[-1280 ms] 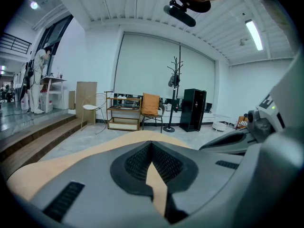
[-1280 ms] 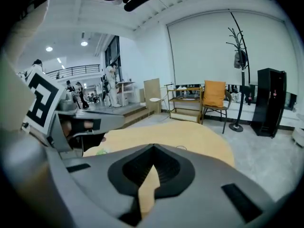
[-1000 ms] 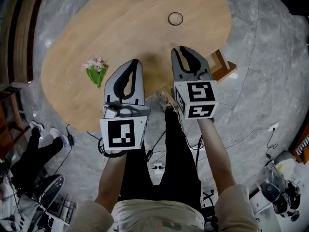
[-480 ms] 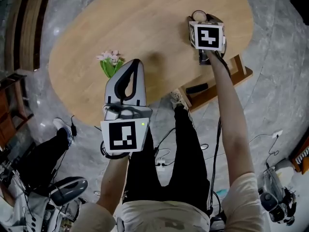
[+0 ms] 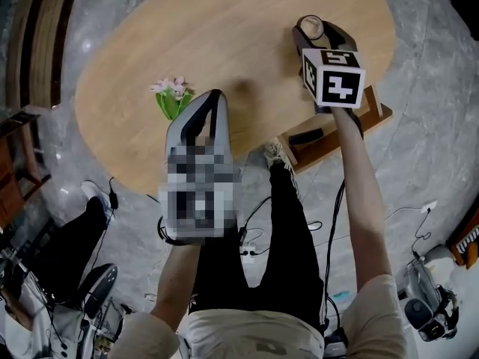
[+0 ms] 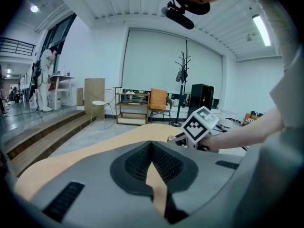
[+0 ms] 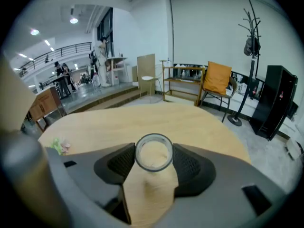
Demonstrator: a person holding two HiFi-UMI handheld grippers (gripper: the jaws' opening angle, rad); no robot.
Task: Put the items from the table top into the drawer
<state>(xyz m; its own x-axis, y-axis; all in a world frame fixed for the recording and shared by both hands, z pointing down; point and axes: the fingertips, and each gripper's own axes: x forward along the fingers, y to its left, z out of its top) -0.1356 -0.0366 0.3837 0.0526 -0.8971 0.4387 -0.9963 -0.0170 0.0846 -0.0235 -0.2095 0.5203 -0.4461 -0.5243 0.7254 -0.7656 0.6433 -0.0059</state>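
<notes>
Counter: ring on it, between the jaws of the right hand-held gripper. Flower sprig on it, just left of the left hand-held gripper. Drawer at the counter's near edge, behind the right hand-held gripper; slim item inside.

Overall level: bright and even in the left gripper view and right gripper view; dimmer, muted colour in the head view.
Sources: ceiling strip at upper right; round ceiling spots at upper left.
Shadows: soft dark patch on the desk beside the tip of the left tool.
Glare: pale reflections on the polished floor.
Distortion: strong fisheye bowing throughout; black vignette at the corners of both gripper views.
Focus: far room sharp; nearest foreground smeared at the frame edges.
</notes>
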